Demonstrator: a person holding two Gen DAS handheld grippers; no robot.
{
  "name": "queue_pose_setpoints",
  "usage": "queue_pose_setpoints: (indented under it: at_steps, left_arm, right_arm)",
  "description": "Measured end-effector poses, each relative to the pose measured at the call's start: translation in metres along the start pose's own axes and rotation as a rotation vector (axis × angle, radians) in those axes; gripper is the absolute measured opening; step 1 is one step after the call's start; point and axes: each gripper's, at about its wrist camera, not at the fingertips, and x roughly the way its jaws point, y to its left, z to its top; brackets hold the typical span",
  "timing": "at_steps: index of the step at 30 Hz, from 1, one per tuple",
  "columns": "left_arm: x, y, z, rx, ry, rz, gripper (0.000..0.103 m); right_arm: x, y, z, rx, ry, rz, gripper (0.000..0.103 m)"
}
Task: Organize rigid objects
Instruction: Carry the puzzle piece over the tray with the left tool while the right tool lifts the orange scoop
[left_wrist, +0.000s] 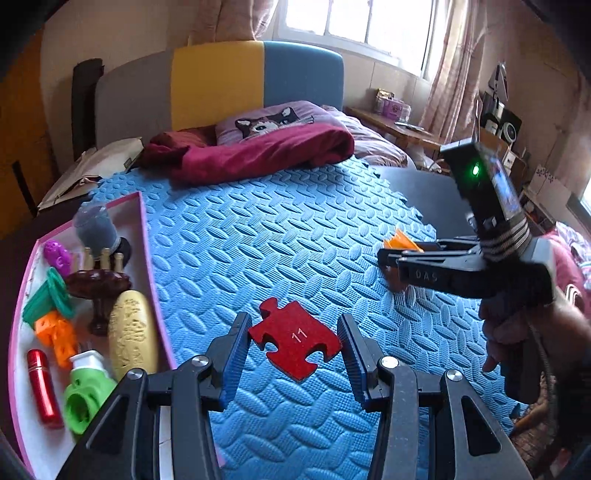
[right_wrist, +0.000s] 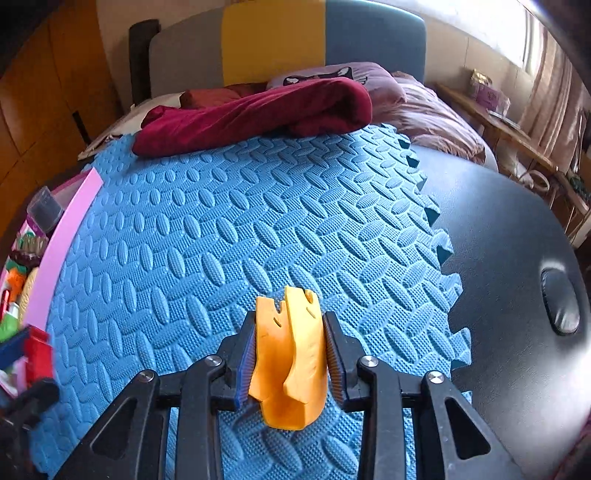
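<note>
A red puzzle piece (left_wrist: 295, 338) marked 11 lies flat on the blue foam mat (left_wrist: 288, 236). My left gripper (left_wrist: 293, 354) is open, its fingers on either side of the piece's near end. My right gripper (right_wrist: 290, 354) is shut on an orange plastic piece (right_wrist: 290, 354) and holds it just above the mat (right_wrist: 221, 229). In the left wrist view the right gripper (left_wrist: 388, 258) hangs at the right with the orange piece (left_wrist: 399, 240) showing behind its fingers. The red piece (right_wrist: 37, 354) shows blurred at the left edge of the right wrist view.
A pink-rimmed tray (left_wrist: 147, 258) at the left holds several small objects: a gold case (left_wrist: 129, 332), a red tube (left_wrist: 42, 387), a green part (left_wrist: 85, 402), an orange block (left_wrist: 57, 332). A maroon blanket (left_wrist: 258, 151) lies at the mat's far end. A dark padded surface (right_wrist: 517, 258) lies right of the mat.
</note>
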Motion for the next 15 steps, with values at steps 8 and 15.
queue_pose_setpoints:
  at_steps: [8,15]
  left_arm:
    - [-0.031,0.018,0.002,-0.033,-0.052,0.038,0.048]
    - [-0.047,0.039,-0.001,-0.072,-0.067,0.087,0.048]
  right_arm:
    - [0.001,0.001,0.001,0.001,0.006,-0.011,0.033]
    - [-0.001,0.004,-0.001,-0.031,-0.008,-0.03,0.033]
